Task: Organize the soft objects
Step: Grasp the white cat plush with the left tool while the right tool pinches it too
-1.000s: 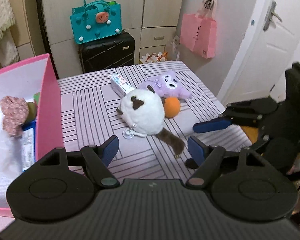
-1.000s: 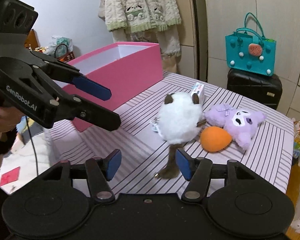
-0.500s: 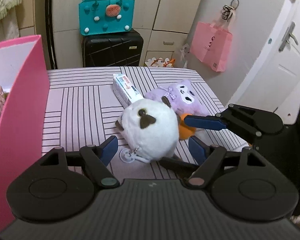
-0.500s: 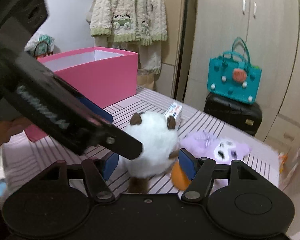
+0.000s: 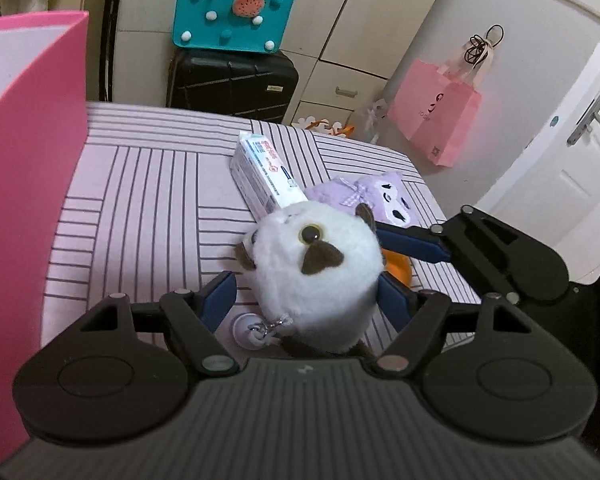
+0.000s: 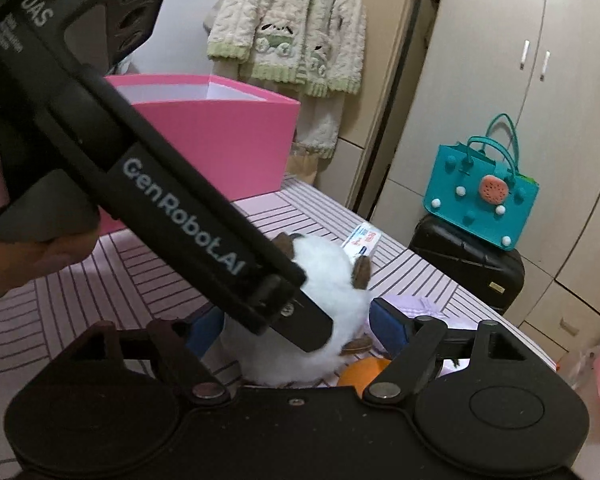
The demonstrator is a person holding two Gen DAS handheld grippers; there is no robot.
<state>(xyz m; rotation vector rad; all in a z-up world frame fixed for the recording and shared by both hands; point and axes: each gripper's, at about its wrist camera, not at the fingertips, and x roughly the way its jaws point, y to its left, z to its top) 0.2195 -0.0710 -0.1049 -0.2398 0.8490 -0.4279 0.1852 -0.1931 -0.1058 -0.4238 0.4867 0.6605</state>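
At the far left stands the pink box [image 5: 28, 184], tall on the striped table [image 5: 140, 200], its white inside showing in the right wrist view. Next comes the left gripper [image 5: 306, 298], jaws spread wide either side of the white plush [image 5: 318, 268]. The left pad stands clear of the fur; the right pad sits at the plush's flank, and whether it touches cannot be told. The plush rests on the table, brown ears and nose up, a keyring [image 5: 256, 328] trailing from its underside.

Behind it lies a white carton [image 5: 266, 176], angled away toward the far edge. Just right of that, the purple plush [image 5: 372, 196] lies flat, and an orange ball [image 5: 400, 268] peeks out beside the white one.

Further right, the right gripper [image 6: 296, 330] comes in from the side, also spread open around the same white plush, one blue finger [image 5: 416, 242] reaching across above the ball. In its own view the left tool's black body crosses the frame and hides much of the plush, so contact cannot be judged.

Beyond the table: a teal bag [image 5: 234, 12] on a black suitcase [image 5: 232, 84], and a pink bag [image 5: 436, 120] hanging on the wall.
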